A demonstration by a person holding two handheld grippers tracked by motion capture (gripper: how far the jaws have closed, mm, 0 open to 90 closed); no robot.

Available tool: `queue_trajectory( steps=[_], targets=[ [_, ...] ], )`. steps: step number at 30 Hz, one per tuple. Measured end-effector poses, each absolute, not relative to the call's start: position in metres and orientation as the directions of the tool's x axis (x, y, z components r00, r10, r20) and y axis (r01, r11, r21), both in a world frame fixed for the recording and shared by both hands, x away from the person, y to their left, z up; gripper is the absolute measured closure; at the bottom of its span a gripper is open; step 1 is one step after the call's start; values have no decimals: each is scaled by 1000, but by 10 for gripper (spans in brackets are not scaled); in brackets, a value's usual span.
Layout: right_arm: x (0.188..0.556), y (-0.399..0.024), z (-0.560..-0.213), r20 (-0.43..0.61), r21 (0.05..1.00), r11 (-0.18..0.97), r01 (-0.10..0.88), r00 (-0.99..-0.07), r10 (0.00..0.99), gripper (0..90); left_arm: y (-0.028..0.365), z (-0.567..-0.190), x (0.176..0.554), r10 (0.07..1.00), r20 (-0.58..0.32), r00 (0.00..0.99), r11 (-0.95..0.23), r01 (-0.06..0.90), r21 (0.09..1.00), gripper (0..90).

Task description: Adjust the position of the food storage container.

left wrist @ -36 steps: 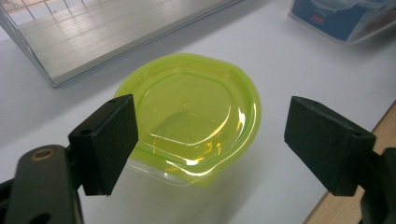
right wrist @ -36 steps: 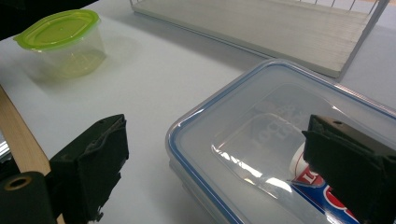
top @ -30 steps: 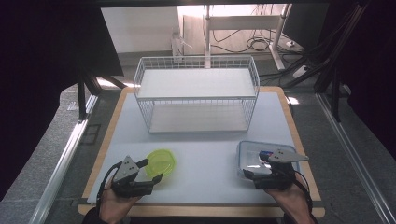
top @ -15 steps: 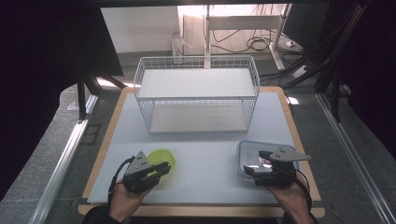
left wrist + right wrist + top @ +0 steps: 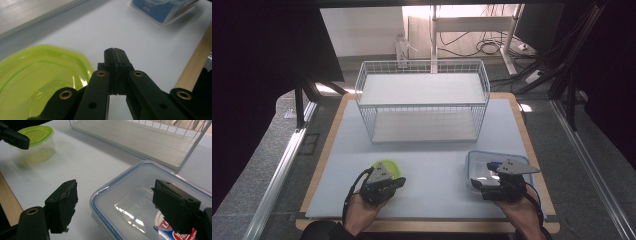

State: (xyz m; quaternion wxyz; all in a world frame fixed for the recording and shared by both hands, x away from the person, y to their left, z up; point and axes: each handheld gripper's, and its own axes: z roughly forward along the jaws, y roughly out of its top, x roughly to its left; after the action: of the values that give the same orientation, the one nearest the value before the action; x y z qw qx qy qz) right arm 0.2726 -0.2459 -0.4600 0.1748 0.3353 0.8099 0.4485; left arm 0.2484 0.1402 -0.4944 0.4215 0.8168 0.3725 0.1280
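**A:** What is on the table, and where are the two grippers?

**B:** A white table top (image 5: 432, 150) with a wooden edge holds a white wire basket (image 5: 422, 100) at the far middle. Near the front, a person's hands hold one gripper each. The left gripper (image 5: 398, 183) sits at the front left, just beside a small clear tub with a lime-green lid (image 5: 387, 167). The right gripper (image 5: 478, 186) sits at the front right, over a clear rectangular box with a blue-rimmed lid (image 5: 472, 167).

**A:** How do the left gripper's fingers stand?

**B:** In the left gripper view its two black fingers (image 5: 110, 60) are pressed together, tip to tip, with nothing between them. They point over bare table. The green lid (image 5: 37, 75) lies just beside them on the left of that view; I cannot tell whether they touch it. The blue-rimmed box (image 5: 162, 12) is well apart, at the top right.

**A:** And the right gripper?

**B:** In the right gripper view its fingers (image 5: 62, 205) are spread wide. One hangs over the table beside the box's near corner; the other is above the lid (image 5: 140, 195). They hold nothing. Beyond them the green-lidded tub (image 5: 37, 140) stands at the upper left, with the basket's base (image 5: 140, 142) behind.
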Motion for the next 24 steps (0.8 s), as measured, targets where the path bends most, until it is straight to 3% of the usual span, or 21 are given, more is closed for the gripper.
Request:
queue_trajectory(
  steps=[24],
  targets=[
    [272, -246, -463, -3, 837, 397, 377, -722, 692, 200, 194, -502, 263, 810, -111, 576, -308, 579, 755, 900]
  ],
)
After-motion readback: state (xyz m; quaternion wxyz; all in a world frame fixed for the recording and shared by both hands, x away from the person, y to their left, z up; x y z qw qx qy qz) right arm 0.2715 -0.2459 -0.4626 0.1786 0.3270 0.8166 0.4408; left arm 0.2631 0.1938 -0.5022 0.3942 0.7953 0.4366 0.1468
